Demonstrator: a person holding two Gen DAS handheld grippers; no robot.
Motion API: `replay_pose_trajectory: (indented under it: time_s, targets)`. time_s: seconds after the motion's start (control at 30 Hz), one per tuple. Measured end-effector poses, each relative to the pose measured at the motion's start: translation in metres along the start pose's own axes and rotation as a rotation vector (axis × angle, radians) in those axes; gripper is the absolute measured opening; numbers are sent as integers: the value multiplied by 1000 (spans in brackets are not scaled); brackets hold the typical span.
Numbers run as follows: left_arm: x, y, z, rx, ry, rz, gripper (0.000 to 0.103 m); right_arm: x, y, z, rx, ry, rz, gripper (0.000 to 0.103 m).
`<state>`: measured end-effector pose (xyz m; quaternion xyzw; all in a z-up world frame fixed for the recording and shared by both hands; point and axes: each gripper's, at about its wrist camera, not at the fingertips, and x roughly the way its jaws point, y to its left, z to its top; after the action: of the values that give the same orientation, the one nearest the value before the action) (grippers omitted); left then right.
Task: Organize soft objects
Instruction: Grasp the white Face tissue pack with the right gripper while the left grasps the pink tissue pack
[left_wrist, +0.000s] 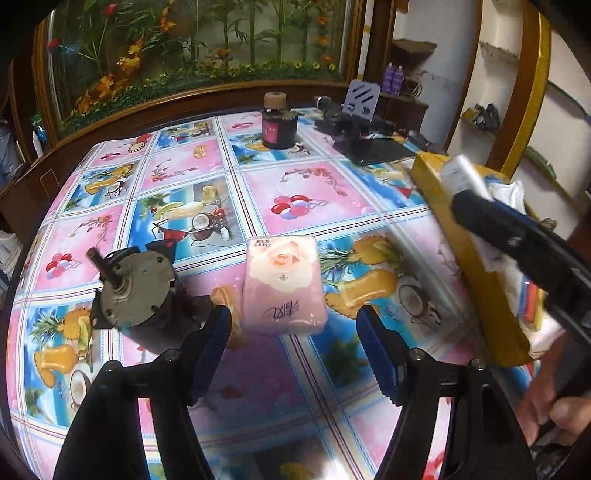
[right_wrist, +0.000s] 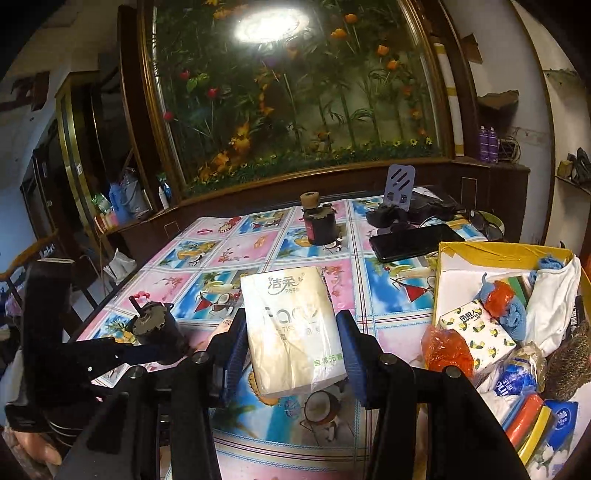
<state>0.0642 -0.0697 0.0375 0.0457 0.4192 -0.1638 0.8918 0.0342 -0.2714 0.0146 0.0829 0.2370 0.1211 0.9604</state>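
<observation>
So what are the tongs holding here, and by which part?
The right tongs grip a beige tissue pack by its long sides, near the lower end. The left tongs are open, holding nothing; the pink tissue pack lies on the table ahead of them.

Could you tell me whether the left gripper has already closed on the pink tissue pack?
No, the left gripper is open, its blue pads either side of the pink tissue pack, which lies on the table.
</observation>
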Motion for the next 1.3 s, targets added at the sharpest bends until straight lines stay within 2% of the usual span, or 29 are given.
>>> replay_pose_trajectory:
  time_s: [0.27, 0.37, 0.4, 0.43, 0.47, 0.6, 0.73, 0.83, 0.9, 1.07, 1.17, 1.3]
  targets:
    - [36, -4, 15, 20, 63, 57, 69, -6, -4, -2, 28, -9, 35, 51]
    - [44, -9, 17, 40, 63, 110, 68, -6, -5, -3, 38, -2, 39, 51]
    - [45, -11, 18, 45, 57, 111, 66, -5, -6, -3, 43, 0, 41, 51]
    - [46, -13, 18, 49, 54, 113, 54, -5, -6, -3, 48, 1, 45, 51]
    - [47, -15, 18, 52, 61, 102, 51, -6, -7, -3, 50, 1, 46, 51]
    - [43, -22, 14, 78, 47, 94, 50, -8, -8, -3, 52, -7, 38, 51]
    - [35, -25, 11, 68, 47, 1, 49, -11, -12, -2, 64, -19, 25, 51]
    - [32, -29, 9, 65, 48, -31, 49, -13, -16, -2, 82, -25, 17, 51]
    - [25, -27, 10, 57, 26, -21, 49, -15, -19, -2, 90, -27, 13, 51]
    - [-18, -2, 19, -43, -122, -12, 50, -17, -22, -1, 96, -34, 5, 51]
    - [-48, 24, 20, -116, -216, 43, 50, -17, -23, -1, 97, -35, 6, 51]
    - [-75, 74, 8, -280, -276, 163, 50, -17, -23, -1, 97, -35, 6, 51]
